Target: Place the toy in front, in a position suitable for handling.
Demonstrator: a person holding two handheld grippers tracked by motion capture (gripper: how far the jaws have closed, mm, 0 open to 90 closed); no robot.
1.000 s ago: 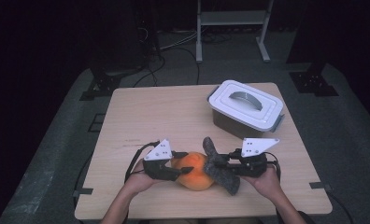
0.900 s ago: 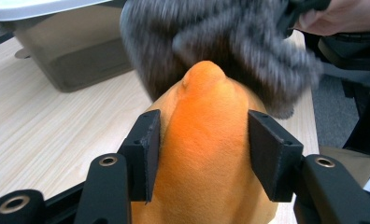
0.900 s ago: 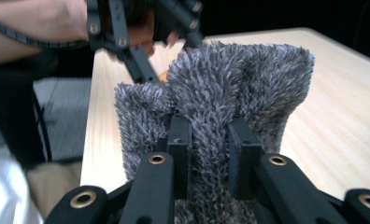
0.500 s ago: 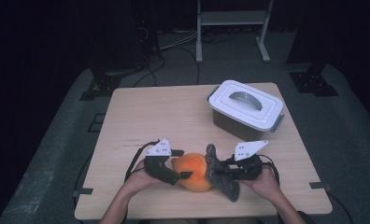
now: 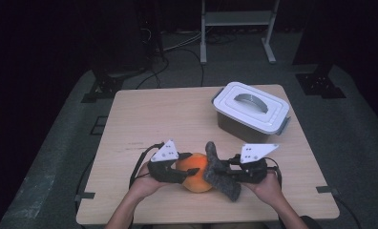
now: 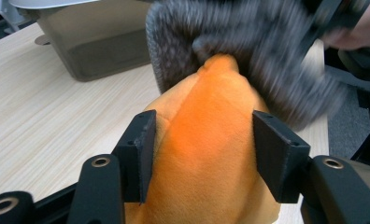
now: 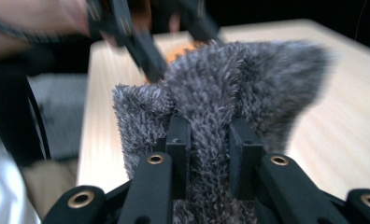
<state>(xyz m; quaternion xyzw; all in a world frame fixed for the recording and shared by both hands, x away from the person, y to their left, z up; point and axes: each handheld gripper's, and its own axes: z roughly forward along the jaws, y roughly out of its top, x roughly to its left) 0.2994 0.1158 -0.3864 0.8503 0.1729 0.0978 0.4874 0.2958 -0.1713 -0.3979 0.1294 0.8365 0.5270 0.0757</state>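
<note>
Centrally, near the front edge of the bench, the left hand-held gripper has its jaws set wide on either side of an orange plush toy; the left gripper view shows both pads pressed against the soft flanks of the plush, which bulges between them. The right hand-held gripper meets it from the opposite side, its jaws drawn close together and pinching a fold of grey fuzzy cloth. In the right gripper view the cloth rises between the pads and spreads above them, blurred at its far edge. The cloth lies over the right side of the plush and touches it, one end standing up behind, the other trailing toward the front edge of the bench. Each gripper is held by a hand entering from below. Well apart, at the far right of the bench, stands a grey lidded box with a handle on its lid, closed. Cables cross the floor beyond the bench.
</note>
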